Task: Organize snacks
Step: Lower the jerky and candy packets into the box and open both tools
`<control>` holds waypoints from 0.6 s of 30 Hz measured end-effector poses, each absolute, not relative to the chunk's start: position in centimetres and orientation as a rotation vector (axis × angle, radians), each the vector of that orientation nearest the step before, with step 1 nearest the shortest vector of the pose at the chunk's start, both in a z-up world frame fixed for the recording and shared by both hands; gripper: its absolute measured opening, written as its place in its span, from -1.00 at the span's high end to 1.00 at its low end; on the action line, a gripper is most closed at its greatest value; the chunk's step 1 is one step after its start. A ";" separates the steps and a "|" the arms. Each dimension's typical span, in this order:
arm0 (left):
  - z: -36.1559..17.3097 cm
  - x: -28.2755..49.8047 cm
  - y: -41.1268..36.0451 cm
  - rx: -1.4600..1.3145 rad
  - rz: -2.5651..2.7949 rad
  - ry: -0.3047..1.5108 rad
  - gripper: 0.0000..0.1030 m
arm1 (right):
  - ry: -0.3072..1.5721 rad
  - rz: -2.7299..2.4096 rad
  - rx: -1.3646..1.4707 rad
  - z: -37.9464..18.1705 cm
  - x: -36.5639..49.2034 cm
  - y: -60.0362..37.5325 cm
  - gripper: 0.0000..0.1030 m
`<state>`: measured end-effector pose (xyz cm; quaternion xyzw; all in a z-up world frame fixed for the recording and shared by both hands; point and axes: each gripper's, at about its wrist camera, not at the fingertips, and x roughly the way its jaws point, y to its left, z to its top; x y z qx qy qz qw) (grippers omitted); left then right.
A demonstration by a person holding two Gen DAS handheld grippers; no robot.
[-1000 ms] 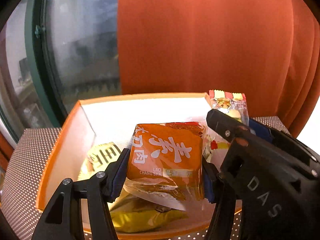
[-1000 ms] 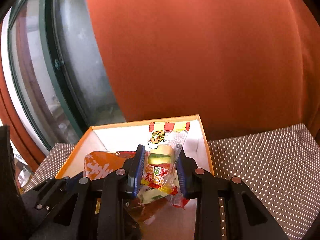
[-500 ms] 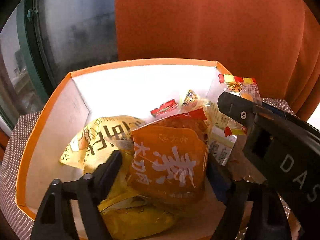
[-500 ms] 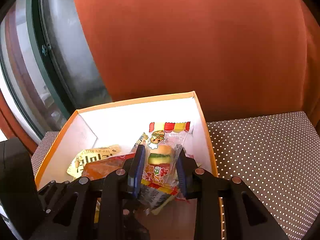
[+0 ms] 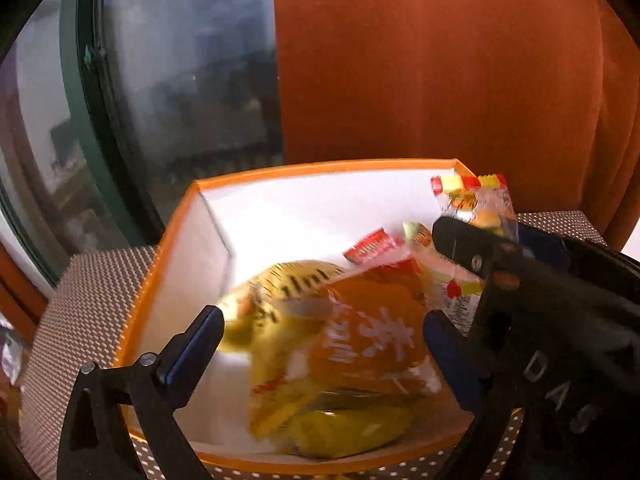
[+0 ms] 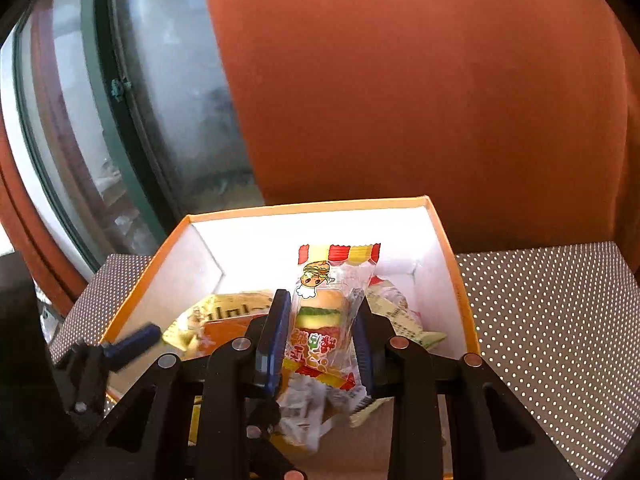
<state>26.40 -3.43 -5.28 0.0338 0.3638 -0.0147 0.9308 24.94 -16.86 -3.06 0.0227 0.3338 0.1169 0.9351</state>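
Right wrist view: right gripper (image 6: 318, 340) clamped on clear burger-candy packet (image 6: 326, 312) above orange cardboard box (image 6: 456, 276). Left gripper (image 5: 320, 344) spread wide, orange foil snack pouch (image 5: 372, 332) lying loose inside. Step: depositing. Next: lower, release packet.

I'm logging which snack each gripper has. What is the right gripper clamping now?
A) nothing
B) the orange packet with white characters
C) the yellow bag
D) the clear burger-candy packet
D: in the right wrist view, the right gripper has its blue pads pressed on both sides of the burger-candy packet above the orange box.
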 end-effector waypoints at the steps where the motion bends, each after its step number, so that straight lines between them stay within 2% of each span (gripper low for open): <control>1: -5.1 26.3 -3.3 0.071 -0.029 0.740 -0.99 | 0.681 0.247 0.034 -3.1 24.8 -16.5 0.36; 18: -6.8 27.2 -3.5 0.111 -0.066 0.813 -0.99 | 0.833 0.231 -0.034 -6.4 26.9 -15.0 0.33</control>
